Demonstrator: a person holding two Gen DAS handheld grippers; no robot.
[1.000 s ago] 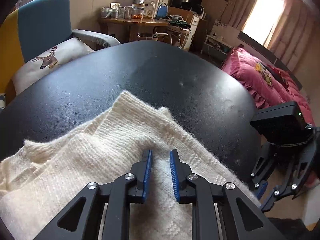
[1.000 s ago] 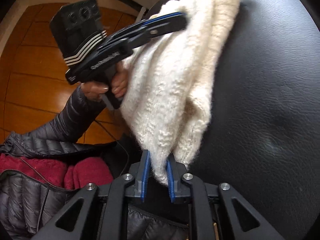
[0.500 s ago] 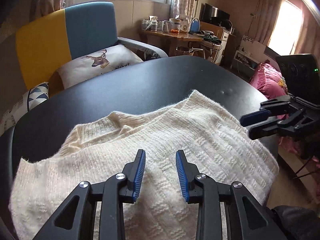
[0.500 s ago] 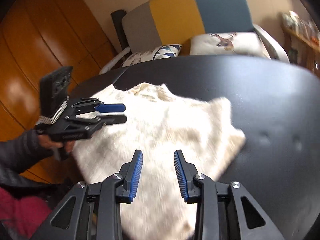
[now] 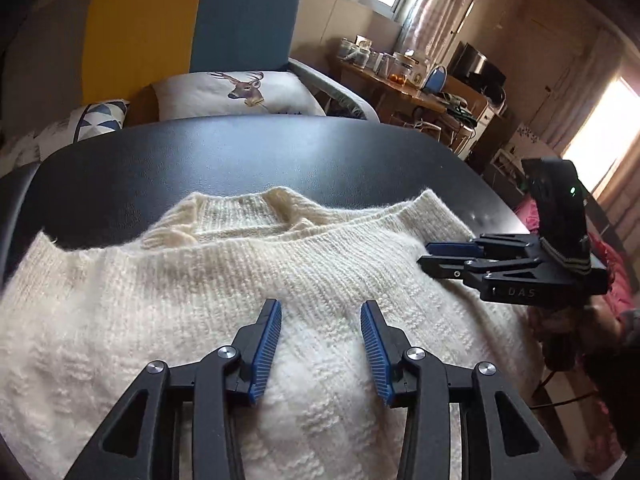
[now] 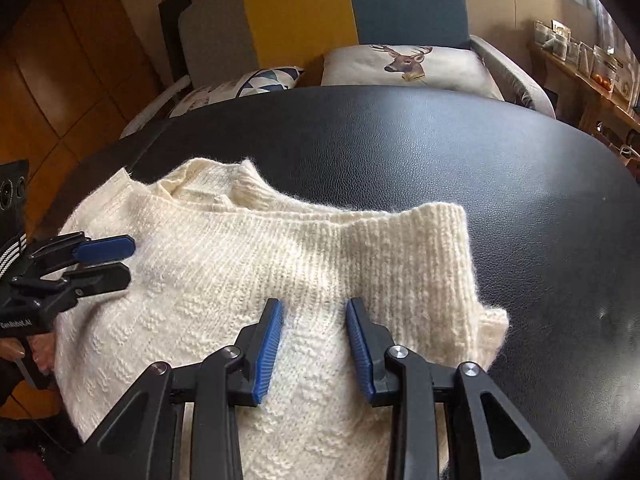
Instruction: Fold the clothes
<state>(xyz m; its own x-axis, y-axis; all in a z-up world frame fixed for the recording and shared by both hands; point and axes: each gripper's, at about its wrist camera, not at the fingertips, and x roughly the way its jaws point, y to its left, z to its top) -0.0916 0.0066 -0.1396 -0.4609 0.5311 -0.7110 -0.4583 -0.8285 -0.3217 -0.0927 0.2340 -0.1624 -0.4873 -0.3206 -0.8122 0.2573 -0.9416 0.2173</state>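
Observation:
A cream knitted sweater (image 5: 280, 264) (image 6: 280, 248) lies folded on the black padded table (image 5: 240, 152) (image 6: 440, 152), its collar at the far side. My left gripper (image 5: 320, 312) hovers over the sweater's near part. Its jaws are opening and nothing is pinched between the blue pads. In the right wrist view the left gripper (image 6: 116, 260) reaches in over the sweater's left edge. My right gripper (image 6: 314, 308) stands open above the sweater's right half, gripping nothing. The left wrist view has the right gripper (image 5: 436, 256) over the right edge.
Behind the table stands a yellow and blue armchair (image 5: 192, 32) with a deer cushion (image 5: 240, 92) and a triangle-print cushion (image 6: 264, 80). A wooden side table (image 5: 400, 88) with jars is at the far right. Pink bedding (image 5: 616, 272) lies right of the table.
The right gripper has let go of the sweater's hanging edge and swung up to face across the table. Both jaws have widened. The sweater now lies spread flat.

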